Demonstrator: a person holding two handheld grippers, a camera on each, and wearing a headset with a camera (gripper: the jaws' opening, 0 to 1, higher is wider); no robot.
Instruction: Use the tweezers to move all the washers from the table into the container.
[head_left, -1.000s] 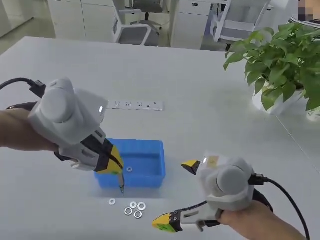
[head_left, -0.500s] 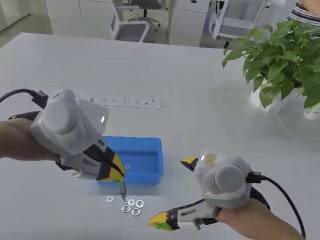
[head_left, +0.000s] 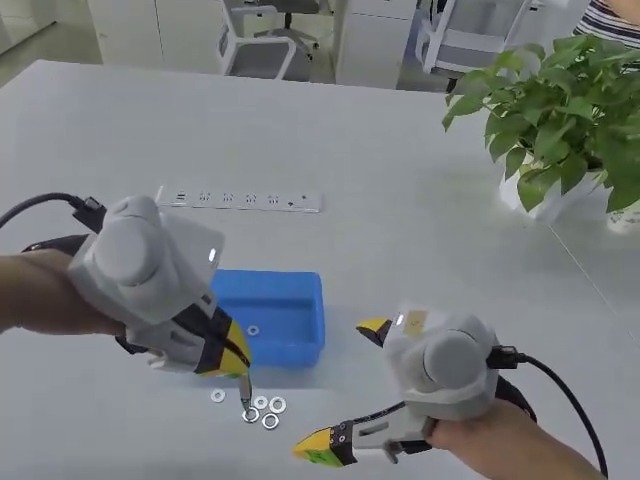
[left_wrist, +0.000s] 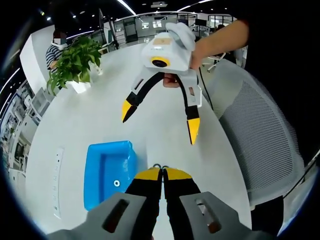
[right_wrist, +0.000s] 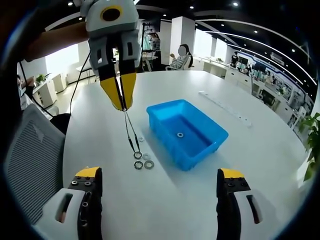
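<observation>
Right gripper view: left hand-held gripper (right_wrist: 121, 101) pinches the tweezers (right_wrist: 130, 131), tips at the washers (right_wrist: 143, 160) clustered on the bench (right_wrist: 280, 150) beside the container (right_wrist: 210, 145); right hand-held gripper (right_wrist: 159, 174) hangs spread. Pick-up is in hand; next, one washer needs nipping and lifting over the rim.

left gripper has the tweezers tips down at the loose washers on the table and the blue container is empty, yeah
Not empty: the blue container has one washer lying in it, as the right gripper view shows. The rest holds: the left gripper has the tweezers tips at the loose washers on the table.
</observation>
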